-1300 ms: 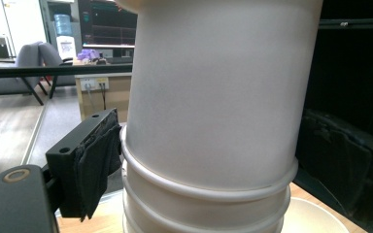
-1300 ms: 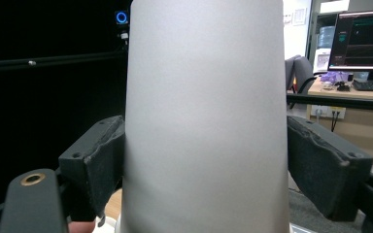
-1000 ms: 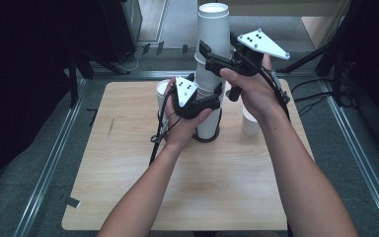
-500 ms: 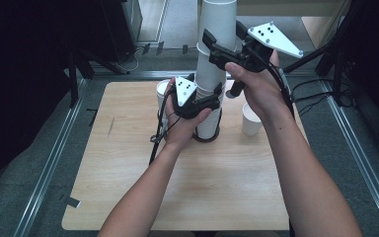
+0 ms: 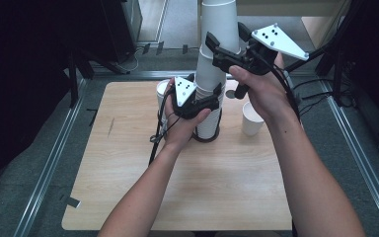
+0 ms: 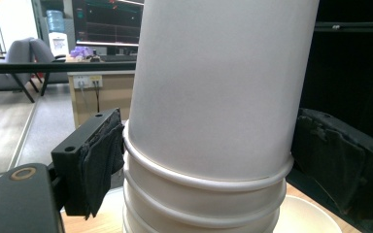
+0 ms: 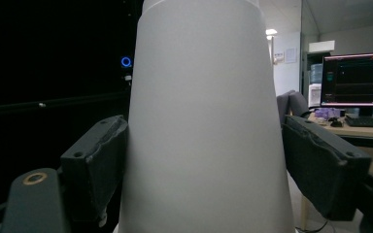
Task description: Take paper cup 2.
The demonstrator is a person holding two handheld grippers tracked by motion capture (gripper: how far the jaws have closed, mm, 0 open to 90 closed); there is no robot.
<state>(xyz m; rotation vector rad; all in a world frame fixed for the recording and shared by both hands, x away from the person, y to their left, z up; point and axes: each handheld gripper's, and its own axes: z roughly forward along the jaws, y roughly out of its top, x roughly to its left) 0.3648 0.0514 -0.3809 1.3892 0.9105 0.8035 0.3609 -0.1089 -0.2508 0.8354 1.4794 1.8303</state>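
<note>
A tall stack of upturned white paper cups (image 5: 208, 123) stands on the wooden table (image 5: 128, 187). My left gripper (image 5: 213, 96) is shut on the stack low down, its pads (image 6: 99, 160) pressed against the cup rims (image 6: 209, 194). Higher up, my right gripper (image 5: 225, 38) is shut on the topmost cup (image 5: 218, 19), whose top runs out of the high view. Its jaws have just been closing, and the cup's wall (image 7: 204, 126) sits between both pads (image 7: 97, 165).
A single white cup (image 5: 252, 118) stands open side up just right of the stack; its rim (image 6: 303, 218) shows in the left gripper view. Another cup (image 5: 163, 90) stands behind my left hand. Metal rails border the table on both sides.
My right gripper has risen a little and shifted right with the top cup, whose top has left the high view. The left gripper has not moved.
</note>
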